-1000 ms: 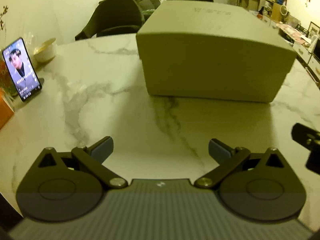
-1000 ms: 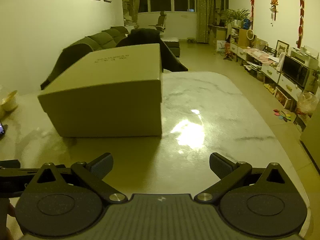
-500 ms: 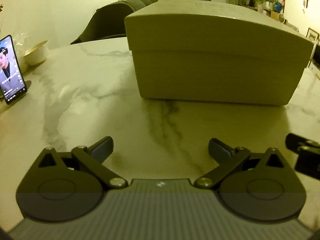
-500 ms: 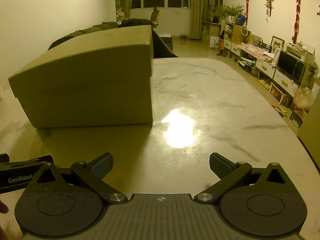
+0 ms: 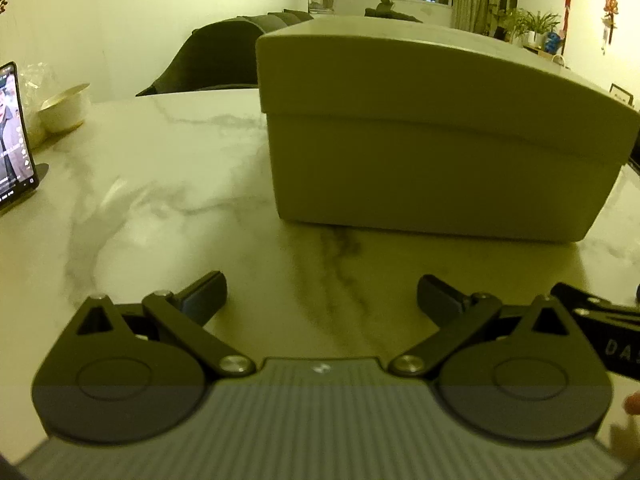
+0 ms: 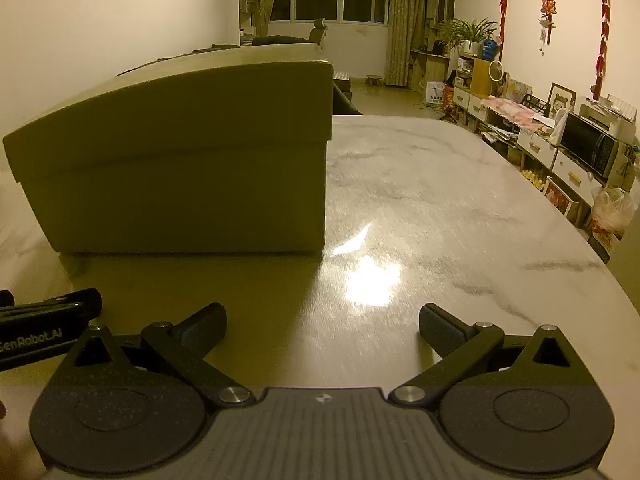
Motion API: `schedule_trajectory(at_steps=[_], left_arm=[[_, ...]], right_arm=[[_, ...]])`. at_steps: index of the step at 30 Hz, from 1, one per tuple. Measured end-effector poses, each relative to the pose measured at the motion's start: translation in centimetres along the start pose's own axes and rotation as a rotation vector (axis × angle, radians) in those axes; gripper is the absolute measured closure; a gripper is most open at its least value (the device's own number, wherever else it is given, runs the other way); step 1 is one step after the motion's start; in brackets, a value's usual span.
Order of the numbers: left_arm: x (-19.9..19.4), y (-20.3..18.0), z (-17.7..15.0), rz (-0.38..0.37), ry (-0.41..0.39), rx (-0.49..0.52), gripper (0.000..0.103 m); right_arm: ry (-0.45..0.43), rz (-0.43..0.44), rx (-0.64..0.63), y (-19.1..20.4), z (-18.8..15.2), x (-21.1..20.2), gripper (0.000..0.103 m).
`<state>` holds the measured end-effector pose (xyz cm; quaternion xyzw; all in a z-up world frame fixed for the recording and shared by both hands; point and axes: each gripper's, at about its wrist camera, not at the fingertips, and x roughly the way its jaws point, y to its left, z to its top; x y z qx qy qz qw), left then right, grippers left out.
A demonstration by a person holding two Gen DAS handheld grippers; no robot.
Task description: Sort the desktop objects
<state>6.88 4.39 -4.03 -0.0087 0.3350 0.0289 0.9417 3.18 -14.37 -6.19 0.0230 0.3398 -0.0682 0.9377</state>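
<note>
Box: a pale cardboard box with a fitted lid (image 5: 432, 148) (image 6: 180, 160) stands upright on the white marble-patterned tabletop (image 5: 160, 216) (image 6: 440, 220), ahead of both grippers and apart from them.
Contents: lid seated on the base all round; the inside cannot be seen.
Axis: the long side runs left to right across the left wrist view; a long face is turned toward the grippers.
Left gripper (image 5: 322, 290): fingers spread wide, holding nothing, low over the table, facing the left part of that long face.
Right gripper (image 6: 323, 322): fingers spread wide, holding nothing, low over the table, aimed past the box's right corner.
Gripper spacing: side by side; each shows at the edge of the other's view.
Left of box: a lit smartphone on a dark stand (image 5: 12, 136) at the table's edge, a pale bowl (image 5: 64, 106) beyond it, both well apart from the box.
Behind box: a dark chair (image 5: 212, 56) at the far table edge.
Obstructions: bare tabletop lies between the grippers and the box.
</note>
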Motion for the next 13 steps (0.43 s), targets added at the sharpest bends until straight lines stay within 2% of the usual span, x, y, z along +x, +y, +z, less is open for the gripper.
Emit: schedule_trajectory(at_steps=[4, 7, 13], left_arm=[[0.0, 0.0, 0.1, -0.004, 0.001, -0.003, 0.0], [0.1, 0.1, 0.0, -0.005, 0.002, -0.004, 0.0], [0.3, 0.2, 0.1, -0.006, 0.002, -0.005, 0.0]], right_arm=[[0.002, 0.001, -0.001, -1.4, 1.2, 0.7, 0.0], [0.005, -0.003, -0.005, 0.2, 2.1, 1.1, 0.0], [0.003, -0.002, -0.004, 0.3, 1.9, 1.3, 0.0]])
